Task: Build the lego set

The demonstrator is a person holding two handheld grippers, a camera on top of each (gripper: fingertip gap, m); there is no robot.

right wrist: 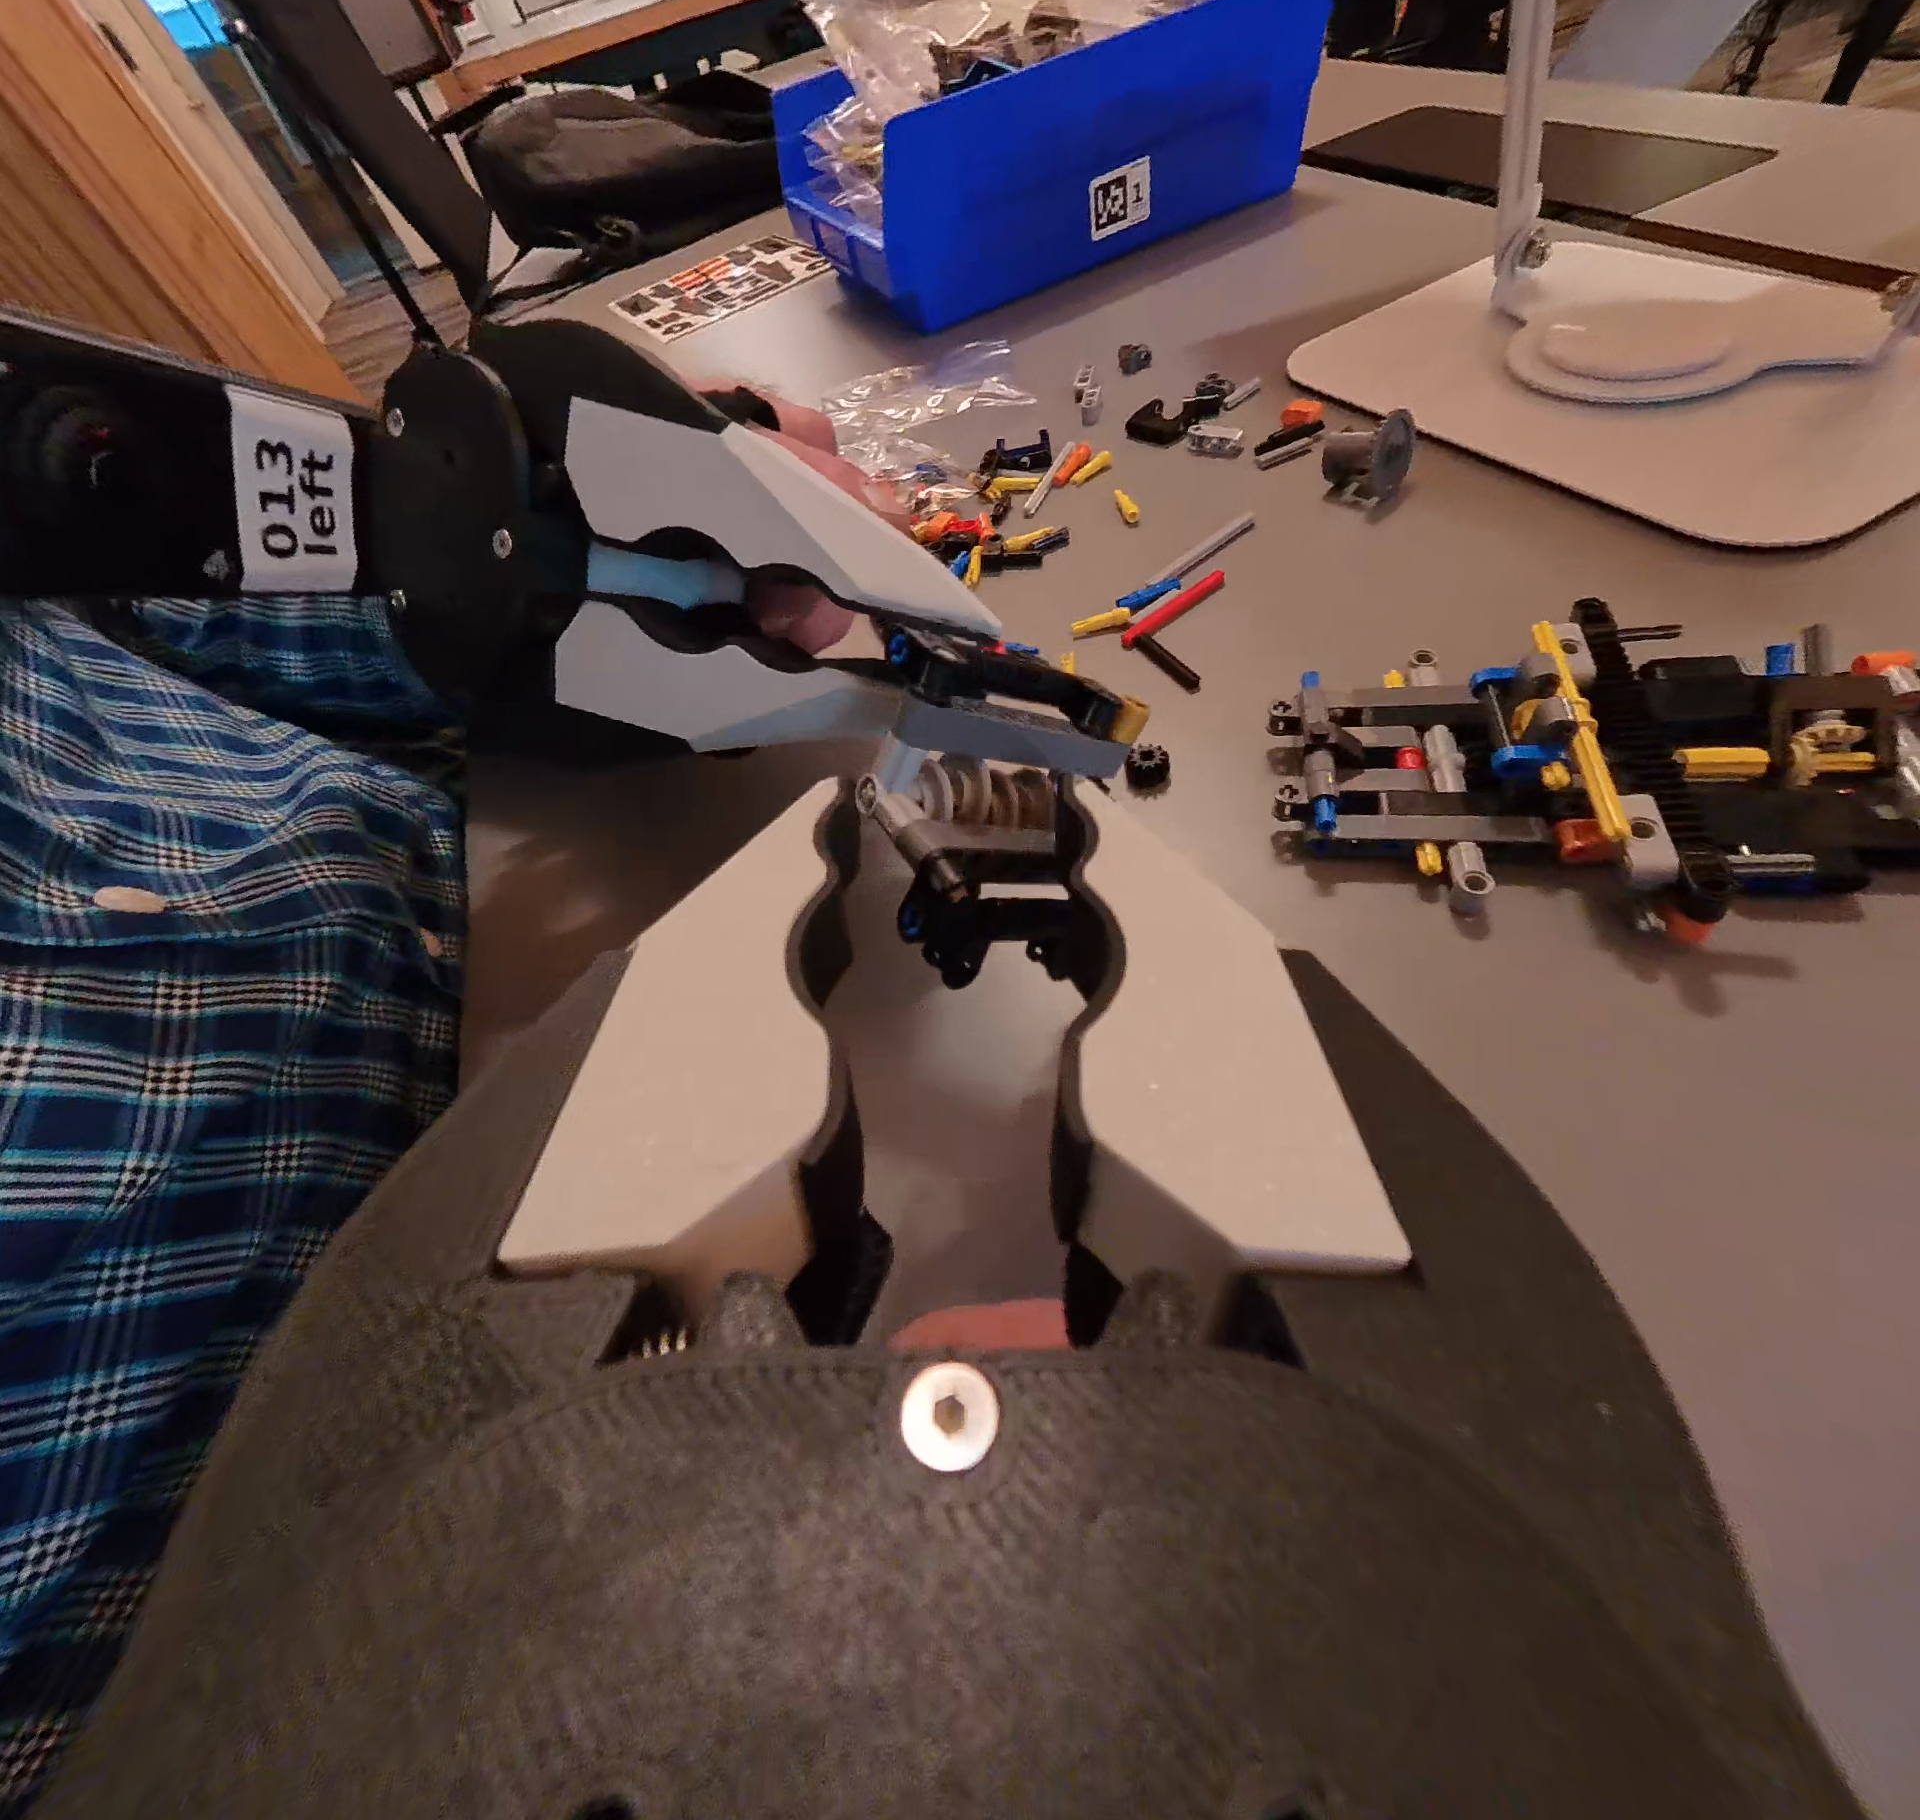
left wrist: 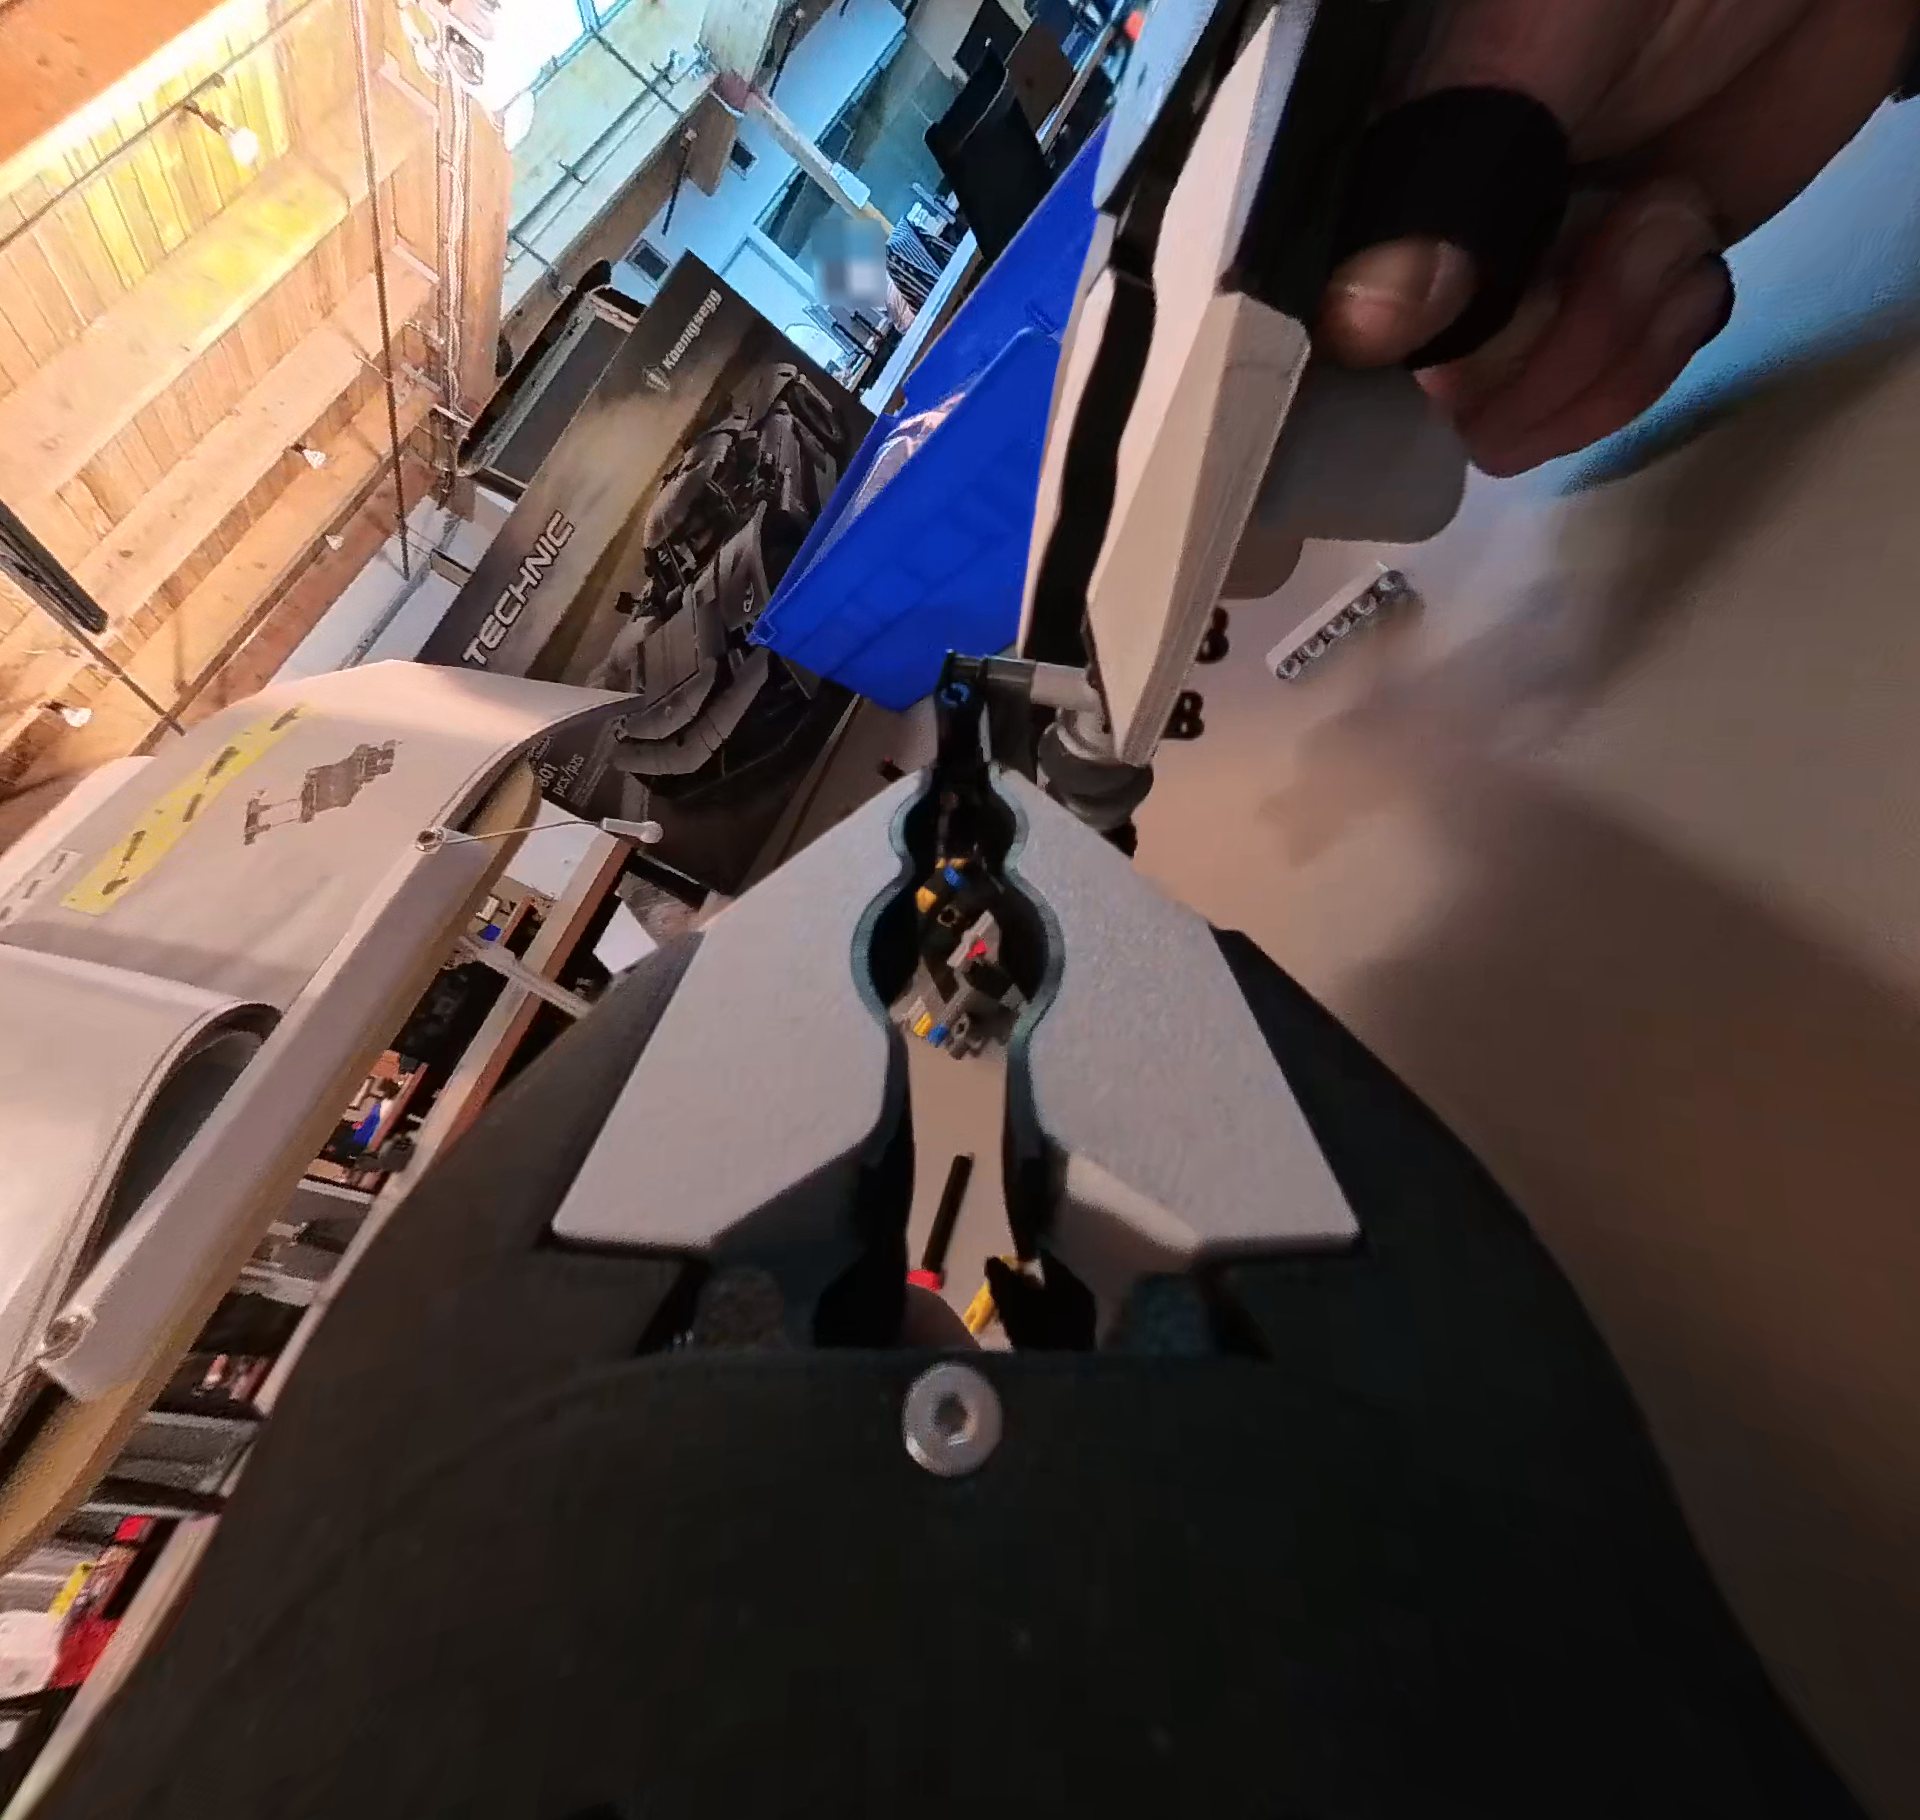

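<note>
My left gripper (right wrist: 1039,700) is shut on a black lego sub-assembly (right wrist: 1018,674) with a yellow end, held above the grey table (right wrist: 1455,1095). In the left wrist view the black part (left wrist: 961,731) sticks out past my shut fingertips (left wrist: 1029,835). A grey spring shock absorber (right wrist: 987,783) with a black frame (right wrist: 997,897) hangs under that part. My right gripper (right wrist: 961,804) is shut on the shock absorber, one finger at each end. It also shows in the left wrist view (left wrist: 1117,731), tips on the grey shock absorber (left wrist: 1091,783). A larger built chassis (right wrist: 1610,762) lies on the table to the right.
Loose pins and axles (right wrist: 1039,513) lie behind my grippers, with a small black gear (right wrist: 1148,762) close by. A blue bin (right wrist: 1039,160) of bagged parts, a sticker sheet (right wrist: 717,290) and a white stand base (right wrist: 1610,399) are farther back. The open manual (left wrist: 260,835) and set box (left wrist: 644,544) stand left. Less than 4 cm separates the two grippers' tips. The small black gear (right wrist: 1148,762) sits 9 cm or so from the ends of my right fingers.
</note>
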